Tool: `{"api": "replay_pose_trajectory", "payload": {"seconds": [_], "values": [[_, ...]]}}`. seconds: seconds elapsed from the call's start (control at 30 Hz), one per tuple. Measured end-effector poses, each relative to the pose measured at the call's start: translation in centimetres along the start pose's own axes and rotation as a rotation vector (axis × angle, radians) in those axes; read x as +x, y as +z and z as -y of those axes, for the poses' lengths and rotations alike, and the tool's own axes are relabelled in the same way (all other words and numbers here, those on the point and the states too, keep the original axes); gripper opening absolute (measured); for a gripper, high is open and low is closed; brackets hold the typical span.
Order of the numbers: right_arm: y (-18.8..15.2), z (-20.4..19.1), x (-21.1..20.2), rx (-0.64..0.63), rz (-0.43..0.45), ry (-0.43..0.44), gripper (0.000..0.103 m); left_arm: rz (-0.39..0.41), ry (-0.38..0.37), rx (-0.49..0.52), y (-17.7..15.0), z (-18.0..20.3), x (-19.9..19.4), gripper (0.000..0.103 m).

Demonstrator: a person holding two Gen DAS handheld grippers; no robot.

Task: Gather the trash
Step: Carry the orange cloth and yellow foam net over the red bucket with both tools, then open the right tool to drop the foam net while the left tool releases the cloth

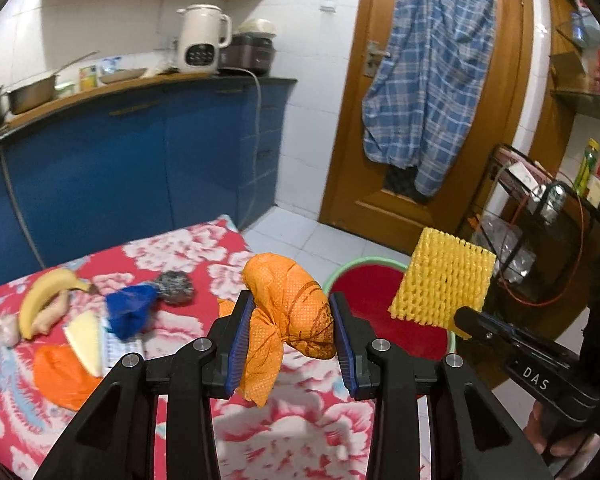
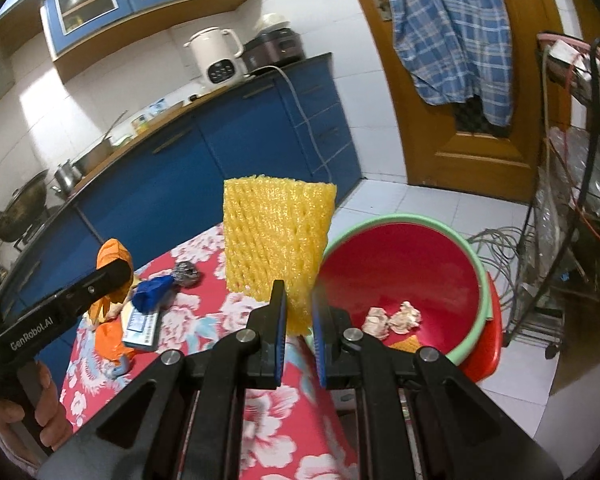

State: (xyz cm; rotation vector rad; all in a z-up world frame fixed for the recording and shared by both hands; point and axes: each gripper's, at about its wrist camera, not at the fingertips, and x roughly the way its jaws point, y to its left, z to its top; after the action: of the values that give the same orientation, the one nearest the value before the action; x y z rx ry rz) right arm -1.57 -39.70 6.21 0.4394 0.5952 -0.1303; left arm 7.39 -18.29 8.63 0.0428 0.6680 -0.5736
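Observation:
My left gripper point(image 1: 292, 308) is shut on a crumpled orange cloth wad point(image 1: 292, 312) and holds it above the table's far edge. My right gripper point(image 2: 300, 300) is shut on a yellow foam fruit net point(image 2: 276, 240), also seen in the left wrist view point(image 1: 444, 280), held up beside a red basin point(image 2: 404, 264) with a green rim. The basin holds two crumpled paper balls point(image 2: 392, 318). It also shows in the left wrist view point(image 1: 380, 304).
On the red floral tablecloth point(image 1: 188, 248) lie a banana point(image 1: 44, 292), a blue wad point(image 1: 132, 308), a steel scourer point(image 1: 176, 286), an orange bag point(image 1: 60, 372), a yellow slab point(image 1: 86, 338). A wire rack point(image 2: 572, 200) stands right, blue cabinets point(image 1: 140, 160) behind.

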Motion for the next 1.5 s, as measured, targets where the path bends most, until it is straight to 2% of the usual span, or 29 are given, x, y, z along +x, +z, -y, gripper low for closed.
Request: {"api": "replay_pose_trajectory", "payload": {"seconds": [0.5,0.83,1.33,1.5], "values": [[-1.3,6.8,2.7,0.112,-0.054,-0.089,0.015,-0.076,-0.067,0.103,-1.2,5.3,6.4,0.039],[-2.4,9.8,4.7,0.177,-0.103,-0.131,0.015,-0.156,-0.103,0.138,-2.9,7.3,10.6,0.039],[-3.1,11.3,5.9,0.212,-0.127,-0.159,0.019,-0.221,-0.114,0.164,-4.1,8.2,13.6,0.043],[-3.1,11.6,6.1,0.224,-0.131,-0.164,0.031,-0.232,-0.118,0.176,-4.2,8.5,14.0,0.049]]}}
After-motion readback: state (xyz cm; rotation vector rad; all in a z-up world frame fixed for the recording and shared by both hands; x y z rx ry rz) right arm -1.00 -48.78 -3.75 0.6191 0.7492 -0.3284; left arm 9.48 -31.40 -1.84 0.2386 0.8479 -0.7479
